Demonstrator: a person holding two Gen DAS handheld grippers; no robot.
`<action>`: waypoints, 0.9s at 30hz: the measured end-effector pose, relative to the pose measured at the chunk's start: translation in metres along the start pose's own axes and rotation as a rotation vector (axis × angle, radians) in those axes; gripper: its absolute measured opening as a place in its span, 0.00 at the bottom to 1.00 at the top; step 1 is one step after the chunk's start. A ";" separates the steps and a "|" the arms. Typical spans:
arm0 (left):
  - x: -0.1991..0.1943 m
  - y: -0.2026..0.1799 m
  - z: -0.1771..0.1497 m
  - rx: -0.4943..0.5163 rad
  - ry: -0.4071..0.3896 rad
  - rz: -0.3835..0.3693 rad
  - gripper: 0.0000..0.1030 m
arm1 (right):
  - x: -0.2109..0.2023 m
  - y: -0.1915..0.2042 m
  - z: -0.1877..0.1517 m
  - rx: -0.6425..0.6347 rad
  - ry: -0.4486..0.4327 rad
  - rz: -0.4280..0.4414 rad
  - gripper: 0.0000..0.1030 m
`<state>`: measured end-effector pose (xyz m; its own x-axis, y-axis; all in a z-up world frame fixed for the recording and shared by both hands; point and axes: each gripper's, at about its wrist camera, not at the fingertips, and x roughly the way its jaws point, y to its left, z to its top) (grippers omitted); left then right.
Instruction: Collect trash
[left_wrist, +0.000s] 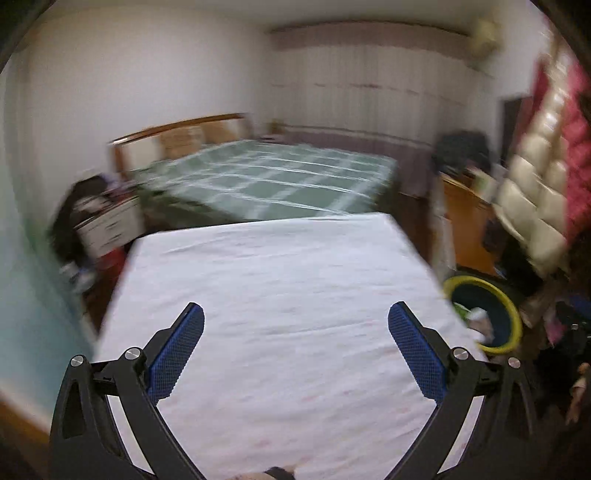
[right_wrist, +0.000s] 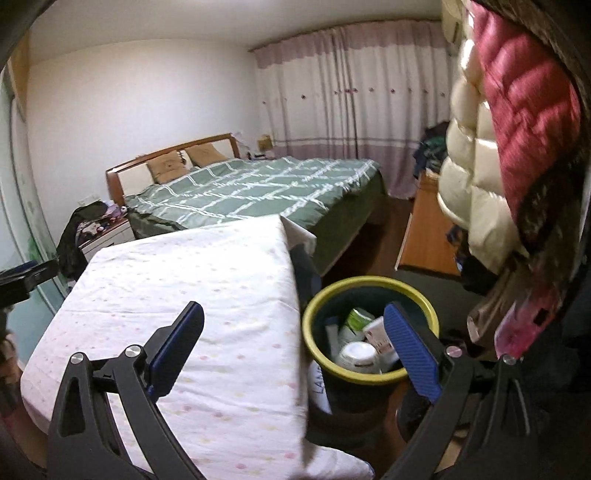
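A dark bin with a yellow rim (right_wrist: 370, 283) stands on the floor right of the white-covered table (right_wrist: 184, 280). It holds several pieces of trash: a white tub (right_wrist: 356, 355), a green and white packet (right_wrist: 357, 318) and a white tube (right_wrist: 378, 332). My right gripper (right_wrist: 293, 317) is open and empty, above the table's right edge and the bin. My left gripper (left_wrist: 295, 319) is open and empty above the table (left_wrist: 280, 280). The bin also shows at the right of the left wrist view (left_wrist: 511, 314). That view is blurred.
A bed with a green checked cover (right_wrist: 258, 184) lies beyond the table. Puffy white and red jackets (right_wrist: 491, 155) hang close on the right. A wooden cabinet (right_wrist: 424, 236) stands by the curtain (right_wrist: 354, 96). A cluttered nightstand (right_wrist: 99, 230) sits at the left.
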<state>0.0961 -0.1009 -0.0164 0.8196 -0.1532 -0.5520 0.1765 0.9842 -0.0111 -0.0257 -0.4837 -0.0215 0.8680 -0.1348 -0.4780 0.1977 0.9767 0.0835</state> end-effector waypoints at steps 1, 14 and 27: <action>-0.008 0.014 -0.004 -0.034 -0.003 0.015 0.95 | -0.004 0.006 0.001 -0.012 -0.008 -0.005 0.91; -0.082 0.068 -0.050 -0.109 -0.060 0.062 0.95 | -0.060 0.033 0.002 -0.066 -0.085 -0.012 0.93; -0.080 0.052 -0.048 -0.095 -0.047 0.048 0.95 | -0.064 0.023 0.000 -0.025 -0.084 -0.038 0.93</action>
<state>0.0139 -0.0334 -0.0125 0.8509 -0.1078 -0.5141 0.0862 0.9941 -0.0657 -0.0767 -0.4528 0.0113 0.8954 -0.1840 -0.4055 0.2203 0.9744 0.0443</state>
